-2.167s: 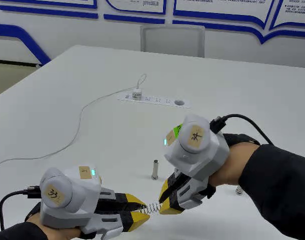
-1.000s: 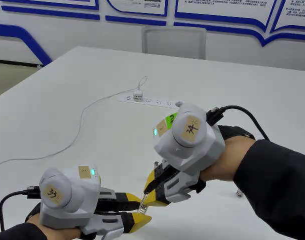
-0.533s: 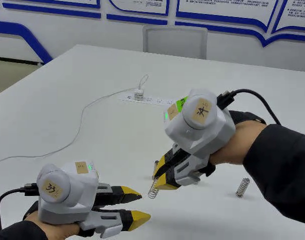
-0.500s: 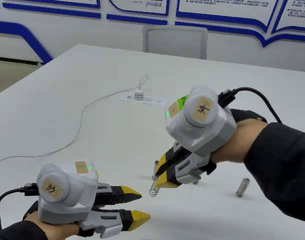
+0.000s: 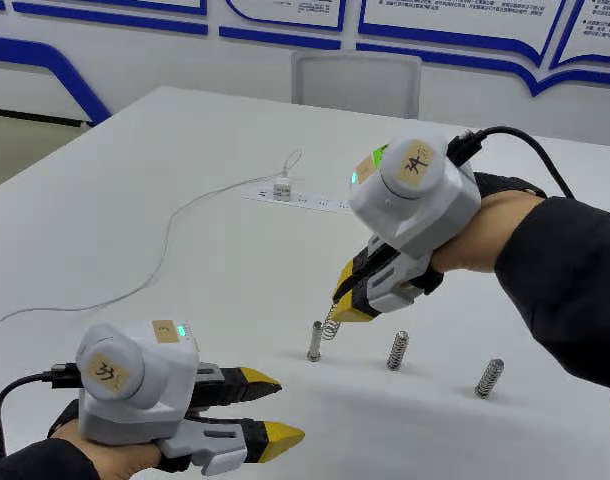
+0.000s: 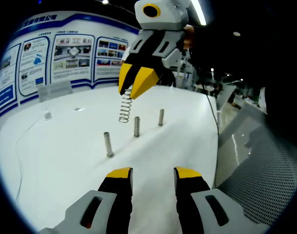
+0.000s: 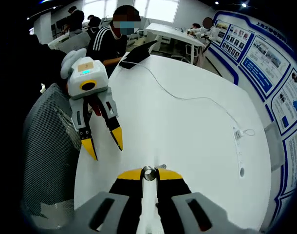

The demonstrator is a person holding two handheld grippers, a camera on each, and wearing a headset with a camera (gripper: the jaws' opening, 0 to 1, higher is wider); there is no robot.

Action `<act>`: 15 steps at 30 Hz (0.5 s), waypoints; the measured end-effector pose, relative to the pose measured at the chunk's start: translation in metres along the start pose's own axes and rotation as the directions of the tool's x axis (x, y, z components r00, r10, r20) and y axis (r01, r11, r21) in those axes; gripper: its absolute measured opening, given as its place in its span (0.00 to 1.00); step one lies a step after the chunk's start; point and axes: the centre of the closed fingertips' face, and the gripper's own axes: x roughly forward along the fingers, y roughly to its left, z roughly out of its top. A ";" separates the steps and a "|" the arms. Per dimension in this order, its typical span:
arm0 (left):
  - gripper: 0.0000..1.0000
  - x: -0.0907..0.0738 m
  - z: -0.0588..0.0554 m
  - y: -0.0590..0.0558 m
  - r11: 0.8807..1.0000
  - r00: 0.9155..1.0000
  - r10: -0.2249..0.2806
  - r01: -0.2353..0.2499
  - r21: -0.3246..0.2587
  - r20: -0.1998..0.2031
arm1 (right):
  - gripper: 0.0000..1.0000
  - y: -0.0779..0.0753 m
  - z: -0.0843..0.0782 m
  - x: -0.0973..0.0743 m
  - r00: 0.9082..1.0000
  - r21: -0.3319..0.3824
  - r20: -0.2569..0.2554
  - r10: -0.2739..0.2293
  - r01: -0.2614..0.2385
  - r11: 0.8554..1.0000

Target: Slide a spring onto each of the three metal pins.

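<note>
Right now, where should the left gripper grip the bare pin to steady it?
Probably grip the bare pin low on its shaft, the left gripper coming level from the person's side: it stands upright, and its top must stay free for the spring in the right gripper.

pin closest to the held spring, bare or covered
Bare: the pin stands uncovered, while the spring hangs in the shut right hand-held gripper, not on it.

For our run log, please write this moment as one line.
right tongs: shut on spring, near bare pin, not on it | two pins: sprung | left tongs: open, empty
</note>
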 end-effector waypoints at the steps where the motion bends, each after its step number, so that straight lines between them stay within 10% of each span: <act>1: 0.35 0.000 0.000 0.000 1.000 1.000 0.000 0.000 0.000 0.000 | 0.11 -0.003 0.000 0.001 1.000 0.000 -0.002 -0.005 0.005 1.000; 15: 0.37 -0.001 -0.001 -0.002 1.000 1.000 -0.005 0.005 -0.008 -0.005 | 0.11 -0.027 -0.006 0.022 0.999 0.045 -0.043 -0.025 0.026 0.999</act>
